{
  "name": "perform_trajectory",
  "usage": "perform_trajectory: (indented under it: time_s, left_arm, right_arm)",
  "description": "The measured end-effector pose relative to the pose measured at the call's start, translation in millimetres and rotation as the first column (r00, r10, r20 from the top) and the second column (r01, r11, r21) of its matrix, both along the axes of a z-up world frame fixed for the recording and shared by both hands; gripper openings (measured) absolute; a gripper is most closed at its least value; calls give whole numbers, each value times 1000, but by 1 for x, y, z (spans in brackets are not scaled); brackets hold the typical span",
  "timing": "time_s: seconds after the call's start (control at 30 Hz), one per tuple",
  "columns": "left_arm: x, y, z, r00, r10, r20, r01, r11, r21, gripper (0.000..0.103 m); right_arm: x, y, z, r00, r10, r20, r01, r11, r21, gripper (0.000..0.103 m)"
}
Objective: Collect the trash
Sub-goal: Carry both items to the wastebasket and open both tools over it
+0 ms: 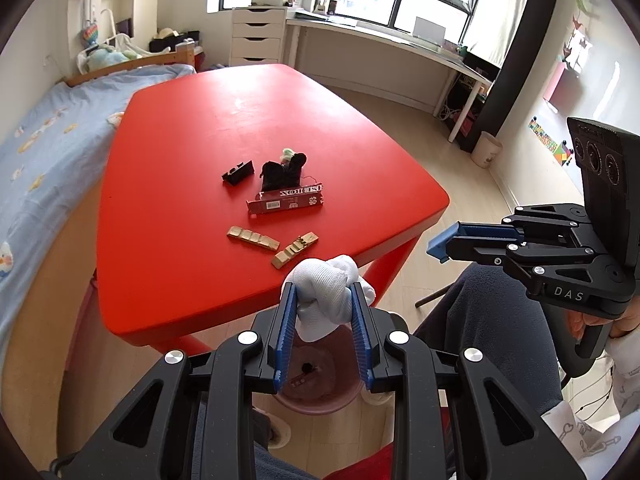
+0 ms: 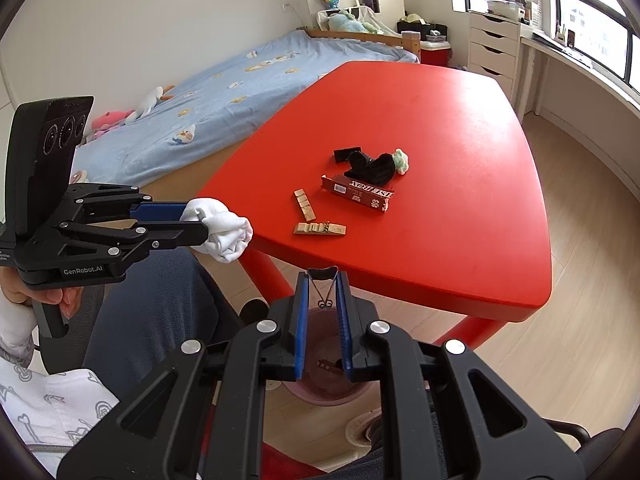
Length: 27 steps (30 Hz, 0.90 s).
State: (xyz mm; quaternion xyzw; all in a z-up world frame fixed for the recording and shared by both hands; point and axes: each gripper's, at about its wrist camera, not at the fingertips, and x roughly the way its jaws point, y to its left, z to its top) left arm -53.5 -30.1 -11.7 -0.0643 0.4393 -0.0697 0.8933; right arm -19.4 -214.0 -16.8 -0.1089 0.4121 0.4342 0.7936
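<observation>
A: what's each gripper got?
B: left gripper (image 1: 324, 294) is clamped on a balled-up white cloth (image 1: 326, 300), bottom centre of frame, above the pink bin (image 1: 320, 396). Right gripper (image 2: 322, 280) pinches a black binder clip (image 2: 322, 276).
A: and the rest?
B: red box (image 2: 358, 193) and tan strips (image 2: 319, 229) mid-frame on the red table (image 2: 440, 112).

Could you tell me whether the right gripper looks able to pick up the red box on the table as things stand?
Probably not yet. The right gripper is shut on a small black binder clip, so its fingers are occupied. The path to the red box looks free, but the clip needs dropping first.
</observation>
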Motion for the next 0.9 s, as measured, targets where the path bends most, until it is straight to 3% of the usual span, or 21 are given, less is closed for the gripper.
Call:
perform_trajectory:
  time_s: [0.8,0.9]
  left_arm:
    - [-14,-11,-3,999,-29,-13,29,1000,6,27]
    - [-14,-12,-3,999,-38,-16,38,999,7,33]
  right_arm:
    - [-10,2,-9,999,29,-36,-28,1000,12,13]
    - [-9,2,-9,999,31,-38,-31,999,10,17]
